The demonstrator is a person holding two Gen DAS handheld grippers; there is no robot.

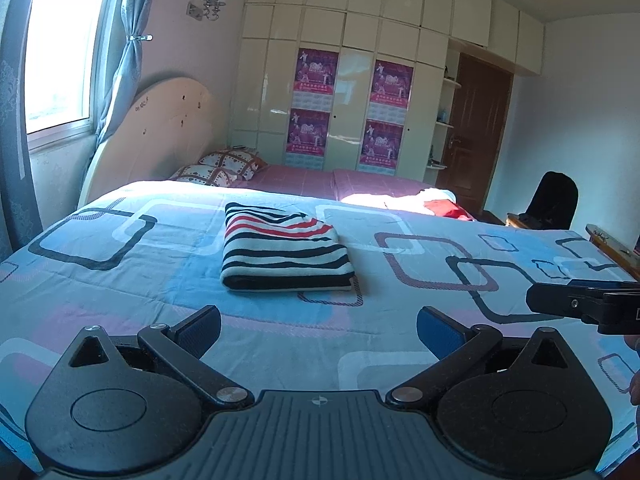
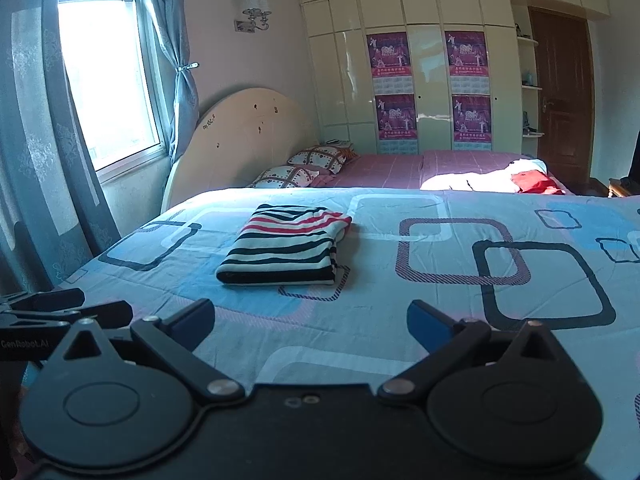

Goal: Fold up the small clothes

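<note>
1. The striped garment (image 1: pixel 286 250) lies already folded into a compact rectangle on the blue patterned bedcover (image 1: pixel 400 320). It rests near the middle of the cover, well apart from both grippers.
2. The left gripper (image 1: pixel 319 332) hovers low over the near part of the bed with its fingers spread wide and nothing between them. The right gripper (image 2: pixel 311 322) is the same: fingers released, holding nothing.
3. My judgement: the folding of this piece looks finished, so the step in hand is the end of one garment or a pause before the next.
4. The next move probably calls for a new piece. A loose white and red pile of clothes (image 2: pixel 520 180) lies on the far pink bed (image 2: pixel 400 166), near its right side. Either gripper would need to reach there.
5. The long axis of the folded garment runs from the near edge toward the headboard (image 2: pixel 240 136), slightly tilted. The thick folded edge, dark striped, faces the grippers; the red stripes are at the far end.
</note>
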